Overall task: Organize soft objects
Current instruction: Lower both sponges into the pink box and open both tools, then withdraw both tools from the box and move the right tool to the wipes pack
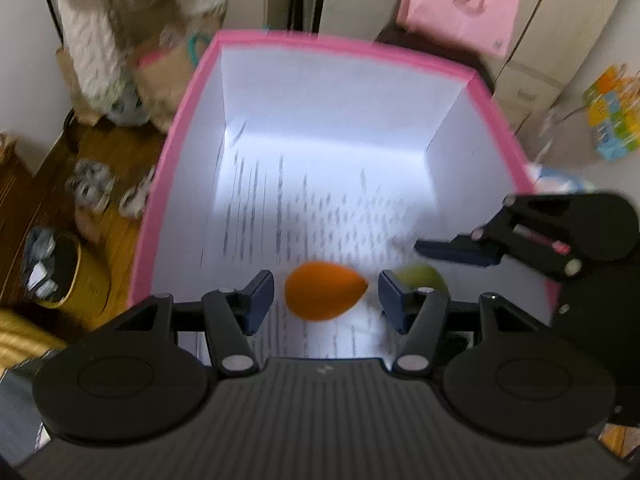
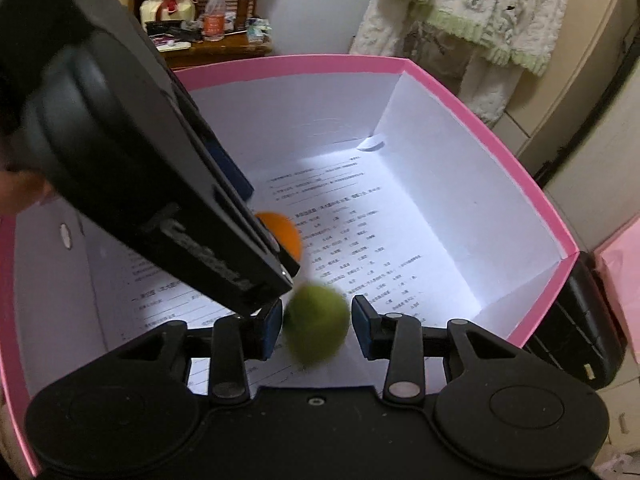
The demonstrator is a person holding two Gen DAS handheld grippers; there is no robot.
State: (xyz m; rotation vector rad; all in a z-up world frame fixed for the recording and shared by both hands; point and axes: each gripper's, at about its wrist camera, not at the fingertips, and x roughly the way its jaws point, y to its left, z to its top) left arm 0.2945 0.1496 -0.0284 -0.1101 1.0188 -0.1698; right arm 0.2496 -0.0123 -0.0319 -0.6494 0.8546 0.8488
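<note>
An orange egg-shaped sponge (image 1: 326,292) sits between the fingers of my left gripper (image 1: 325,284), with a gap at each pad, so the gripper is open. It is over the printed paper (image 1: 320,208) lining a pink box (image 1: 320,42). A green sponge (image 2: 316,324), blurred, is between the pads of my right gripper (image 2: 317,310), which do not press on it. In the left wrist view the green sponge (image 1: 424,276) peeks from behind the right finger. In the right wrist view the orange sponge (image 2: 284,236) is half hidden by the left tool's black body (image 2: 152,184).
The pink box's rim (image 2: 300,65) and white walls surround both grippers. A fuzzy white and green garment (image 1: 100,20) hangs behind it, and a pink bag (image 1: 460,4) stands at the back right. A yellow bin (image 1: 60,272) and slippers (image 1: 88,188) are on the wooden floor.
</note>
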